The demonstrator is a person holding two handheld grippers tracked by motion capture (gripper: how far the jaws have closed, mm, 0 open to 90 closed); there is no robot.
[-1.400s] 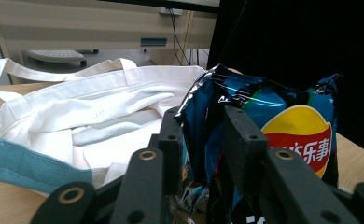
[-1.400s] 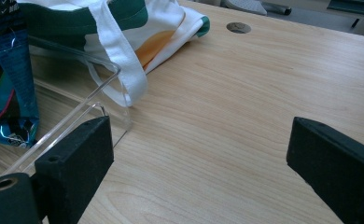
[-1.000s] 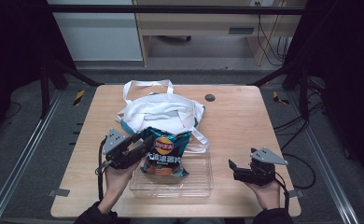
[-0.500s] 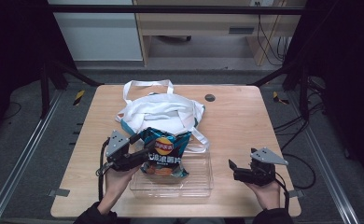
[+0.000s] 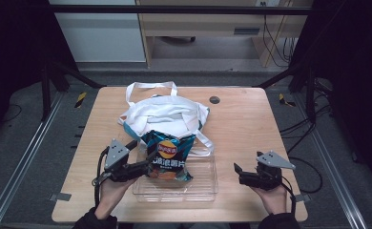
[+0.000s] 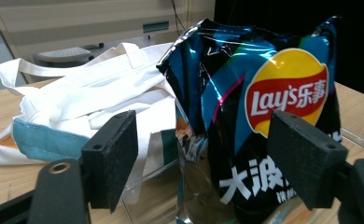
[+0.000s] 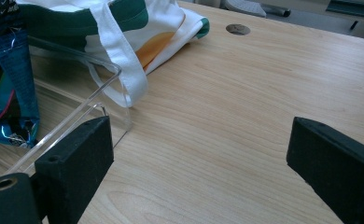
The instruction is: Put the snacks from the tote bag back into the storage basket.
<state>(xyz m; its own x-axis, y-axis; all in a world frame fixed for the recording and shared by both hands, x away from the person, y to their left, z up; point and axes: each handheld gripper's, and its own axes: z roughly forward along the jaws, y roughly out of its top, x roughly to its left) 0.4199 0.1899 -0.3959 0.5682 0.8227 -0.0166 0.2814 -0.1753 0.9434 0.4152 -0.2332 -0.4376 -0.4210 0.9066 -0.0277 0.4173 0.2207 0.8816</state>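
A: Since the earlier frame, the left gripper has just been opening; its jaws stand apart, off the blue-black foil crisp bag.

B: Bag stands in the clear plastic tray, leaning toward the white cloth tote. Right gripper rests on the table, jaws apart.

A: Best withdraw the left gripper straight back, so neither pad tips the bag.

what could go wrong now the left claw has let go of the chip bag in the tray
The blue foil chip bag stands upright in the clear plastic tray, leaning toward the white cloth tote bag; it may topple. The left claw, whose jaws have just been opening, stands open around the bag's edge and could snag it when pulled away. The tote's strap drapes over the tray rim and might drag.
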